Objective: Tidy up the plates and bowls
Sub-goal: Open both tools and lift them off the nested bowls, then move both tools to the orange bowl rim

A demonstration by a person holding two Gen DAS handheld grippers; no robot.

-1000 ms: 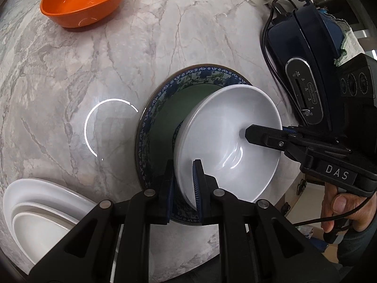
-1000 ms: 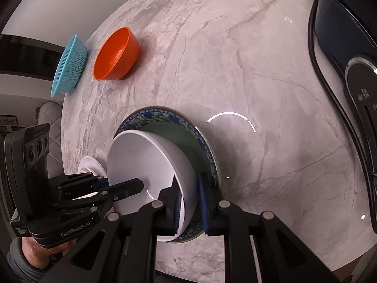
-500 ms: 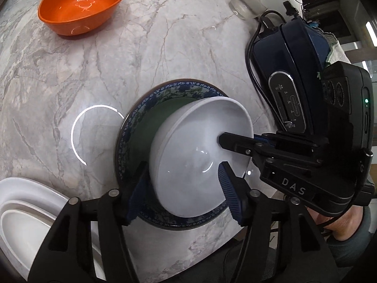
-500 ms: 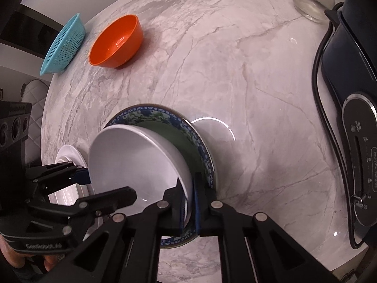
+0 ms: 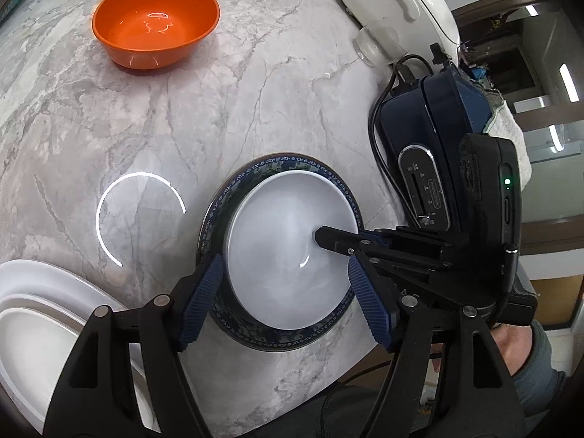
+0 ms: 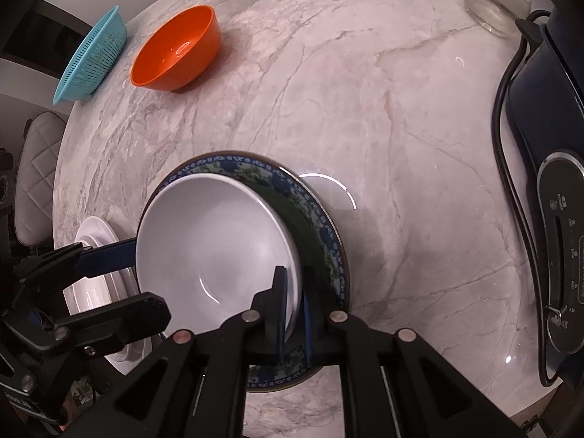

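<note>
A white bowl sits on a blue-patterned plate with a green centre. My right gripper is shut on the bowl's near rim; it reaches into the bowl from the right in the left wrist view. My left gripper is open, its blue pads either side of the bowl and clear of it. An orange bowl stands at the far side. Stacked white plates lie at the left.
A dark blue appliance with a black cord stands at the right. A white appliance and a clear glass are at the far right. A turquoise colander sits at the far left edge of the marble table.
My left gripper let go of the white bowl's rim, opened wide and drew back. The bowl tipped down from a tilt and settled flat on the patterned plate. My right gripper stayed shut on it.
</note>
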